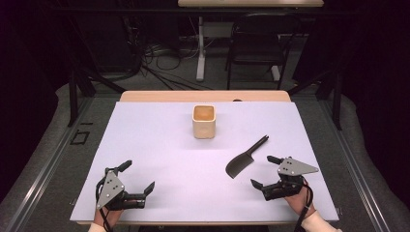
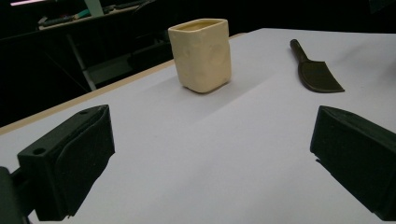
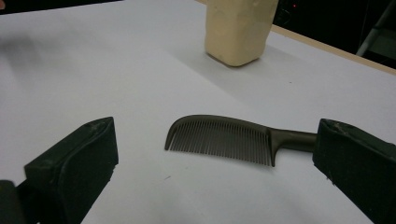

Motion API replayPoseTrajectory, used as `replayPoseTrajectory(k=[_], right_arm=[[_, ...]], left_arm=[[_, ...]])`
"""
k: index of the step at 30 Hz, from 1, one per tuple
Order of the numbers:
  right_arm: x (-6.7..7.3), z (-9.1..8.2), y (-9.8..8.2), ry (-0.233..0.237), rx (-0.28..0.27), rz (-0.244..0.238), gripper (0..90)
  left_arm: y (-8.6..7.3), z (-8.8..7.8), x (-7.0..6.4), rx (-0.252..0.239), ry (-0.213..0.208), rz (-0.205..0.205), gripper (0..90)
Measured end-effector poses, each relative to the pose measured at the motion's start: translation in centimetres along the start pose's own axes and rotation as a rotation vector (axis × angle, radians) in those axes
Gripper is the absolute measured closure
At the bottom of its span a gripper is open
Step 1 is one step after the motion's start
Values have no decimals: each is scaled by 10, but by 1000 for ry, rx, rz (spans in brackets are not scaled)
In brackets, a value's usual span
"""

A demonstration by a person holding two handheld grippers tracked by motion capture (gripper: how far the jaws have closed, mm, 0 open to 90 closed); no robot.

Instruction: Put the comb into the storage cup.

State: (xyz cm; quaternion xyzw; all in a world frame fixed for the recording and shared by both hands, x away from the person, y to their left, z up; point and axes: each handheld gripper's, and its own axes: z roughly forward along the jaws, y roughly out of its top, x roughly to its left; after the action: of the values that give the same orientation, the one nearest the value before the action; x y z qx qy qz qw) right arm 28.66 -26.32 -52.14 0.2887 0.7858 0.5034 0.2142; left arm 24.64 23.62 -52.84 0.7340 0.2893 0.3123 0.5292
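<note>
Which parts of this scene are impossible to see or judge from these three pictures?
- Cup: its bottom inside is in shadow in the high view; the right gripper view cuts its rim off at the top edge.
- Comb: its handle end is behind the right-hand jaw in the right gripper view; its teeth are too small in the high view.
- Small dark object at the table's far edge: too small to identify.

Backdrop around the work surface

A white sheet (image 1: 159, 159) is covering most of a wooden table (image 1: 203, 96), leaving a strip of wood showing along the far edge. Beyond it, a black folding chair (image 1: 255, 46) is standing beside a white table leg (image 1: 200, 48), and dark cables (image 1: 159, 63) are lying tangled across the grey floor (image 1: 43, 159). To the left, a black tape square (image 1: 80, 138) is sitting on that floor.
</note>
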Motion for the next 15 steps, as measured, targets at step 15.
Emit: replayPoseTrajectory(k=[15], right_arm=[[-22,22,13,-38,-3,13,0]], left_arm=[[0,0,2,5,7,-11,0]])
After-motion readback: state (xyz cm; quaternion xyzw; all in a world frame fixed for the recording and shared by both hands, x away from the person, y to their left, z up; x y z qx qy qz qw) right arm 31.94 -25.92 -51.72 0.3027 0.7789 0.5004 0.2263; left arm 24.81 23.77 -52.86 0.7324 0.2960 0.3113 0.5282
